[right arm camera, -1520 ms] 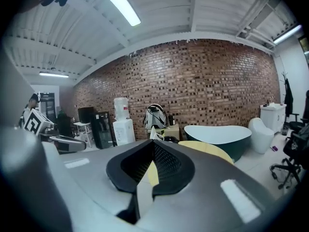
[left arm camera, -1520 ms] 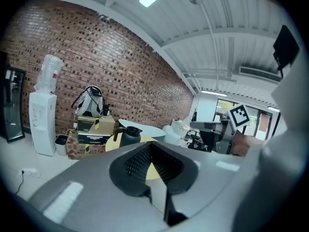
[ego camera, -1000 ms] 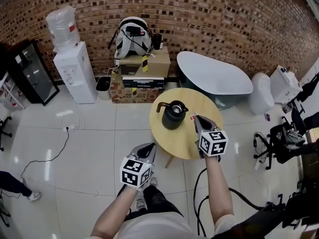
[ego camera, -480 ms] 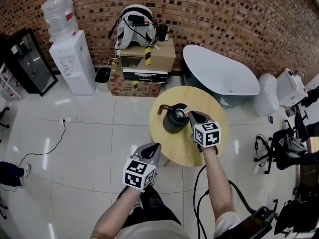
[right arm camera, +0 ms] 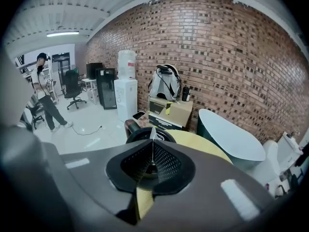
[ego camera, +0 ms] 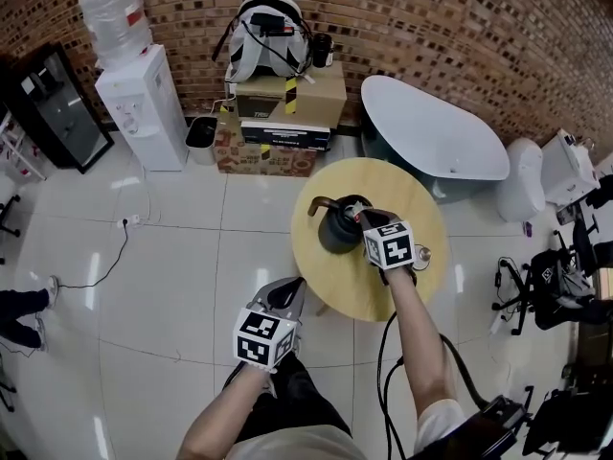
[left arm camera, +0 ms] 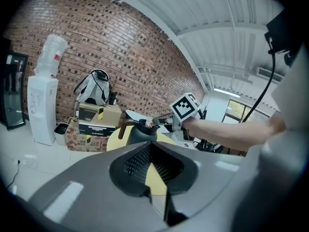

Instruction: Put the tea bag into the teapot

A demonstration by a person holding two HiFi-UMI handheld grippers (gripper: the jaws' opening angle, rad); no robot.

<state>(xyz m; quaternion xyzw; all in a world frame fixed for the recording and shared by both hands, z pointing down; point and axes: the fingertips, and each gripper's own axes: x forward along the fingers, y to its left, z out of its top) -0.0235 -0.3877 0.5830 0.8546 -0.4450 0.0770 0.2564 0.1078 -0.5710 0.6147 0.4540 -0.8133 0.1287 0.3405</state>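
Our right gripper [ego camera: 363,218] easing open, white paper tea bag [right arm camera: 152,132] still between its jaws above black round teapot [ego camera: 334,237], round wooden table [ego camera: 422,195], brick wall [ego camera: 431,27]

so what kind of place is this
Likely a studio or lab-type workspace rather than a home: a white water dispenser, stacked brown cardboard boxes against the red brick wall, and a black office chair.

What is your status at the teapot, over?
Left gripper shut, empty, off the table. Right gripper over the teapot mouth, jaws opening, tea bag pinched between them. Nothing seen blocking the mouth.
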